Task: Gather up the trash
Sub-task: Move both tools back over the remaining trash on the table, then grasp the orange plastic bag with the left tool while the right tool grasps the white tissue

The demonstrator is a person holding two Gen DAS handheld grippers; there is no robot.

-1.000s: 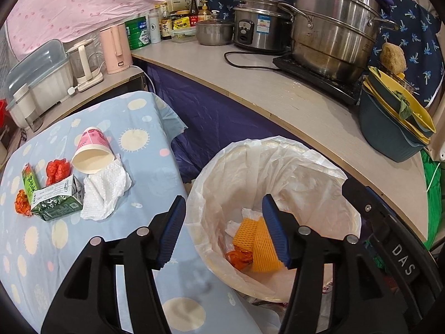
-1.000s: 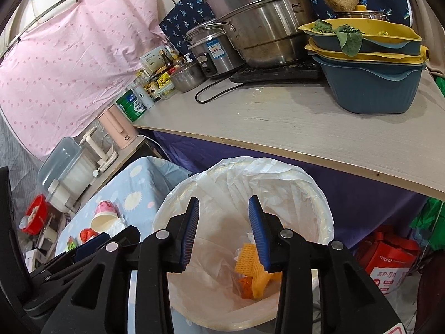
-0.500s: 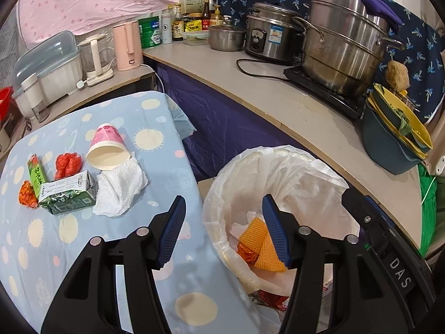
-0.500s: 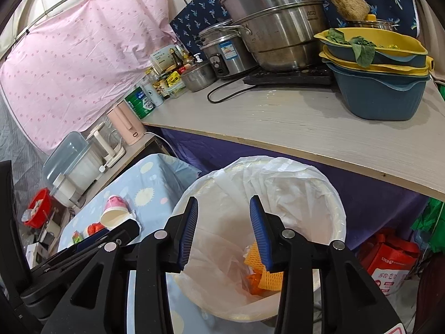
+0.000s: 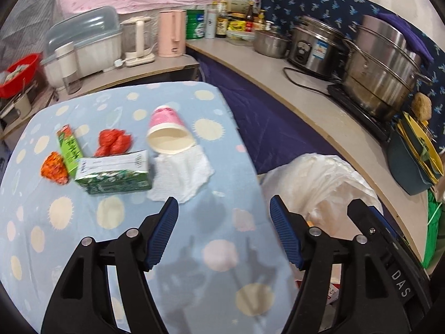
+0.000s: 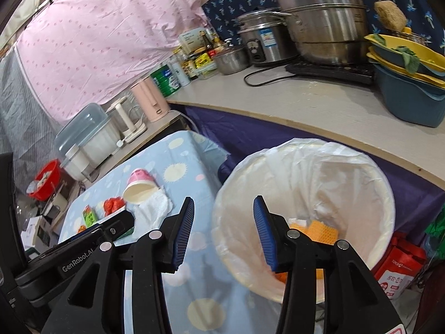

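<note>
Now both grippers hang empty between table and bin.

Nearest, the left gripper (image 5: 224, 233) is opening over the spotted cloth (image 5: 41, 222), nothing between its jaws; the right gripper (image 6: 222, 229) is opening too, empty, at the bin (image 6: 389, 194) rim. Orange netting (image 6: 324, 229) lies inside the bin. Farther off on the cloth lie a tissue (image 5: 182, 175), green carton (image 5: 114, 176), tipped pink cup (image 5: 168, 135) and red wrappers (image 5: 114, 142).

Both grippers — off bin (image 6: 303, 183), jaws wider
</note>
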